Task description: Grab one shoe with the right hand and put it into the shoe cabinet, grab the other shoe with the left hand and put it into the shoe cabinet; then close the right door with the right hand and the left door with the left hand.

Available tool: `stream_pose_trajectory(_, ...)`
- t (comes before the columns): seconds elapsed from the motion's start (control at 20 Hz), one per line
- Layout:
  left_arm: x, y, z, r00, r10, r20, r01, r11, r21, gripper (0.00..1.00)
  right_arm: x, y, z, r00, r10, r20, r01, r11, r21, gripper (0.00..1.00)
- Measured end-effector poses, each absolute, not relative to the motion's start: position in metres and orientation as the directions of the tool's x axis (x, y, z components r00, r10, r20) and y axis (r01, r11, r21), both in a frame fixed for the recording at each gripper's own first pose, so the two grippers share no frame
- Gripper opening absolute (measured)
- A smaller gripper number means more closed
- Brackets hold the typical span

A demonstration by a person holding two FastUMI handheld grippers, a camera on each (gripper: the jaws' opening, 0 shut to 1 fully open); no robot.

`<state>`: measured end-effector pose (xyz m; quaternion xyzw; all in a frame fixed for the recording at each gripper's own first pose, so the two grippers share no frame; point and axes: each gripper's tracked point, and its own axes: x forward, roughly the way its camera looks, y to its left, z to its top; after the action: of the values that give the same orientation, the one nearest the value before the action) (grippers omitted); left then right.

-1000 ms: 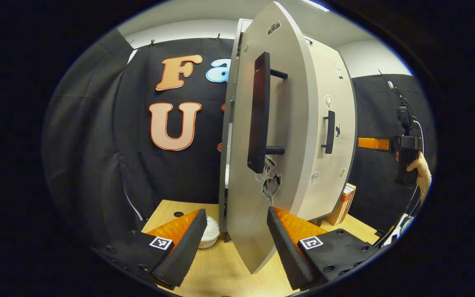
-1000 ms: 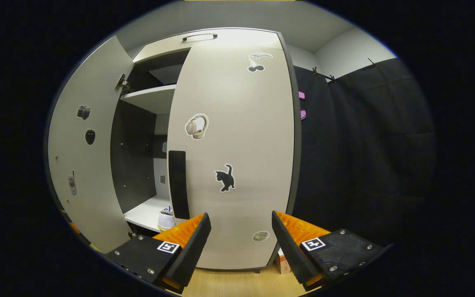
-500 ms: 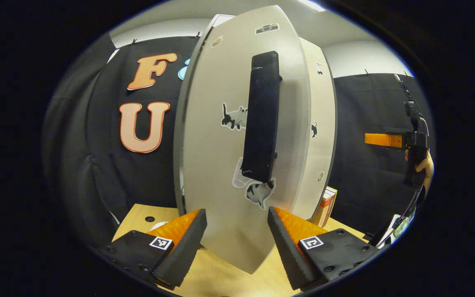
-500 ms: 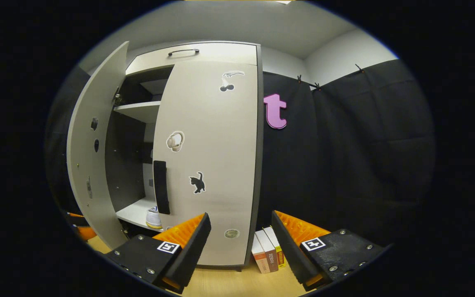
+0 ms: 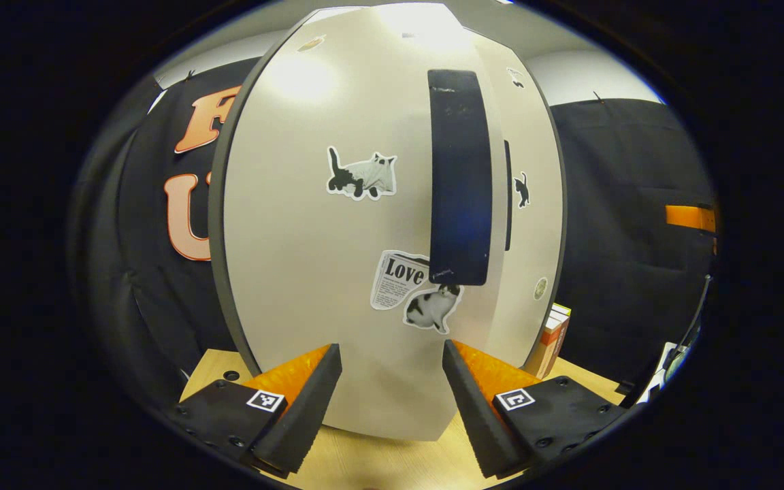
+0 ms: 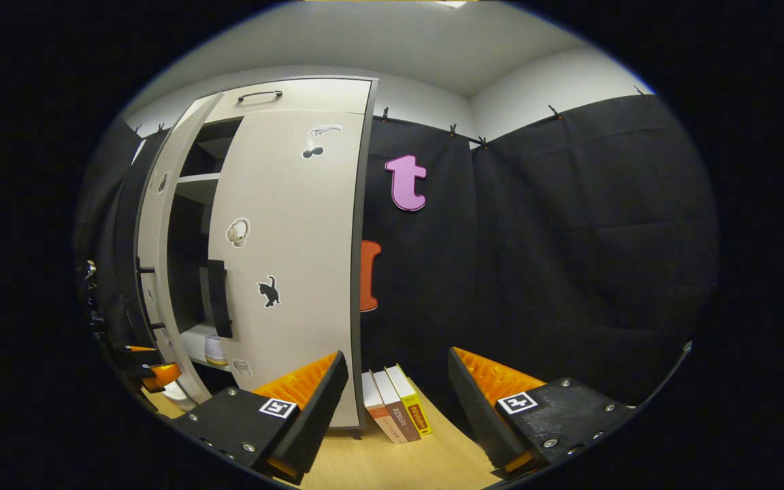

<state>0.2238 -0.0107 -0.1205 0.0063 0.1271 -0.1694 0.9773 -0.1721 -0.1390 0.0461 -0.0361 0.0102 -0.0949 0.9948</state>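
The left gripper (image 5: pixel 392 381) has its fingers spread and holds nothing; straight ahead of them, very close, is the outer face of the left door (image 5: pixel 310 224), its long dark handle (image 5: pixel 460 177) just above and right of the gap between the fingers — whether the fingers touch the panel I cannot tell. In the right gripper view the right gripper (image 6: pixel 399 395) is likewise spread and empty, standing well back from the shoe cabinet (image 6: pixel 297 95); ahead and to its left the right door (image 6: pixel 290 265) looks shut, while the left door stands ajar, and through the gap a shoe (image 6: pixel 215 348) sits on the lower shelf; a few books (image 6: pixel 395 405) lean just ahead between its fingers. The remaining risk, as I judge it, is a weak or glancing push — the door could stop short or swing back, or a spread finger could catch the handle and drag the panel open.
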Motion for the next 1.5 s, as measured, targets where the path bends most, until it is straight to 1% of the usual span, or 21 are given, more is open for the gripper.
stream_pose_trajectory(0.05,0.231,-0.012,-0.119,0.916,-0.323,-0.237,0.325,0.945,-0.029,0.97,-0.175,-0.144,0.046,0.98,-0.2,-0.012,0.198,0.978,-0.071,0.92)
stream_pose_trajectory(0.3,0.249,-0.021,-0.12,0.926,-0.288,-0.243,0.294,0.956,-0.012,0.96,-0.185,-0.163,0.046,0.973,-0.231,-0.012,0.23,0.971,-0.065,0.92)
stream_pose_trajectory(0.45,0.256,-0.023,-0.123,0.935,-0.263,-0.236,0.273,0.962,0.011,0.96,-0.184,-0.168,0.046,0.972,-0.233,-0.011,0.232,0.97,-0.068,0.92)
stream_pose_trajectory(0.65,0.264,-0.024,-0.126,0.941,-0.241,-0.239,0.248,0.969,0.001,0.96,-0.182,-0.172,0.047,0.974,-0.226,-0.012,0.224,0.972,-0.072,0.92)
stream_pose_trajectory(0.75,0.267,-0.024,-0.126,0.945,-0.218,-0.244,0.224,0.975,-0.002,0.96,-0.18,-0.171,0.047,0.976,-0.218,-0.013,0.217,0.974,-0.063,0.92)
stream_pose_trajectory(1.05,0.268,-0.023,-0.129,0.96,-0.134,-0.246,0.157,0.985,0.075,0.95,-0.171,-0.175,0.044,0.982,-0.187,-0.034,0.184,0.981,-0.065,0.92)
stream_pose_trajectory(1.1,0.267,-0.023,-0.129,0.961,-0.123,-0.246,0.146,0.986,0.076,0.94,-0.171,-0.177,0.044,0.982,-0.186,-0.035,0.183,0.981,-0.068,0.92)
stream_pose_trajectory(1.3,0.267,-0.024,-0.134,0.959,-0.107,-0.262,0.123,0.991,0.045,0.96,-0.167,-0.186,0.048,0.984,-0.173,-0.033,0.171,0.984,-0.059,0.92)
stream_pose_trajectory(1.4,0.263,-0.019,-0.135,0.955,-0.082,-0.283,0.099,0.994,0.044,0.96,-0.163,-0.186,0.049,0.987,-0.156,-0.036,0.154,0.987,-0.055,0.92)
stream_pose_trajectory(1.5,0.251,-0.013,-0.13,0.955,-0.079,-0.285,0.092,0.995,0.032,0.96,-0.158,-0.184,0.051,0.991,-0.132,-0.037,0.13,0.99,-0.05,0.92)
